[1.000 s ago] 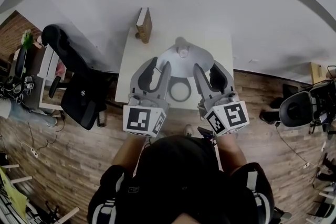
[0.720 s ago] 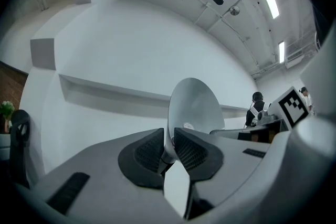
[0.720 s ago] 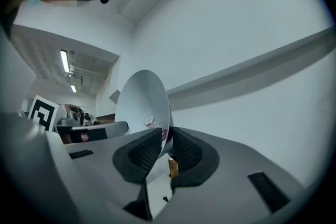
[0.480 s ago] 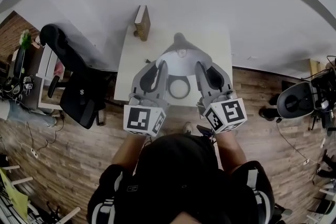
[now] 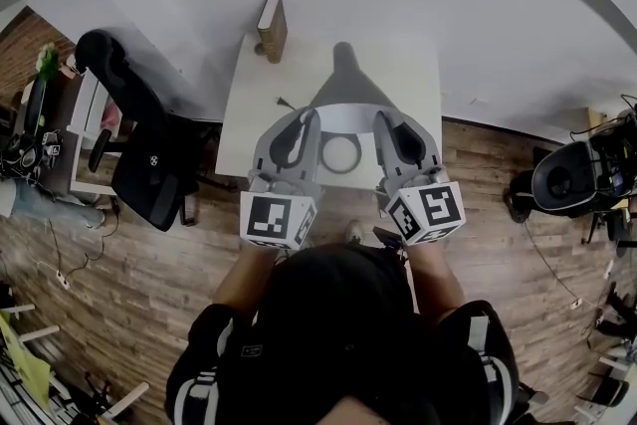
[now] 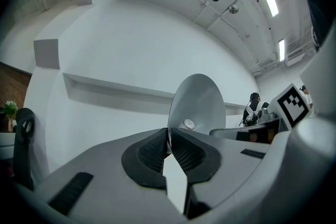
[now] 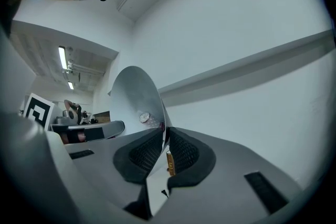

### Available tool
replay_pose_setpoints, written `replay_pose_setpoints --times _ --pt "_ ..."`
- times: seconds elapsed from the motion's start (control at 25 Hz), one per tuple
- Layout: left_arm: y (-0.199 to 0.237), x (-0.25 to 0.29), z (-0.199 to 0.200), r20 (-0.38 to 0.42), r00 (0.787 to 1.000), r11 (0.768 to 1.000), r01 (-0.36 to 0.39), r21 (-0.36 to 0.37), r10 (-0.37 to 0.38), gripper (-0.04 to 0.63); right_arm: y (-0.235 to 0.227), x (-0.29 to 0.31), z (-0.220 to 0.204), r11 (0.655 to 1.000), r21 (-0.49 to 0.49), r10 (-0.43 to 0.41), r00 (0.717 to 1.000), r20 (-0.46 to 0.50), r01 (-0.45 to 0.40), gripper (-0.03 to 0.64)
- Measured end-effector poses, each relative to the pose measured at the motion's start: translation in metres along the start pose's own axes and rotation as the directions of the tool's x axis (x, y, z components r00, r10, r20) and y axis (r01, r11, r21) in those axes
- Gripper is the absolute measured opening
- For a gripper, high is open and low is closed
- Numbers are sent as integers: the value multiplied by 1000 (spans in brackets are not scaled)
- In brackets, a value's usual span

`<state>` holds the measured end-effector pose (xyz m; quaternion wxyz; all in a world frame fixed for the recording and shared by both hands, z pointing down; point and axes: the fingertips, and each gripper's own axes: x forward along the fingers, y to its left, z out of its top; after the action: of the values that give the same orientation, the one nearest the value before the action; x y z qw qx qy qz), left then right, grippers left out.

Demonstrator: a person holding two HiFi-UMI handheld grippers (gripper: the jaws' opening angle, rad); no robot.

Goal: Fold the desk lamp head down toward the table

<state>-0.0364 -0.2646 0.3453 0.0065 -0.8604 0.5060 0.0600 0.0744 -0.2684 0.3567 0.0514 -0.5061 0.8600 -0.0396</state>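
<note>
The left forearm (image 5: 247, 279) and right forearm (image 5: 435, 276) reach forward side by side, each carrying a gripper held about level. The left gripper (image 5: 309, 117) is at the left rim of the lamp shade (image 5: 343, 87), and the right gripper (image 5: 382, 119) is at its right rim. Both pairs of jaws have just been closing and now pinch the shade's thin edge between their ribbed pads. The left marker cube (image 5: 277, 219) and right marker cube (image 5: 425, 211) sit on the person's side of the shade.
</note>
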Motion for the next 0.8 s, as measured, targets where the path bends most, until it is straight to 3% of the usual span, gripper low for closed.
replay_pose_setpoints --times 0.48,0.8 --pt "-2 -14 -18 12 1000 1000 0 -3 0 41 4 -11 -20 1000 -5 -21 1000 -13 21 43" --pt "-3 -17 -40 -29 1000 1000 -5 -13 4 34 -1 -14 -41 999 -5 -40 998 -46 39 31"
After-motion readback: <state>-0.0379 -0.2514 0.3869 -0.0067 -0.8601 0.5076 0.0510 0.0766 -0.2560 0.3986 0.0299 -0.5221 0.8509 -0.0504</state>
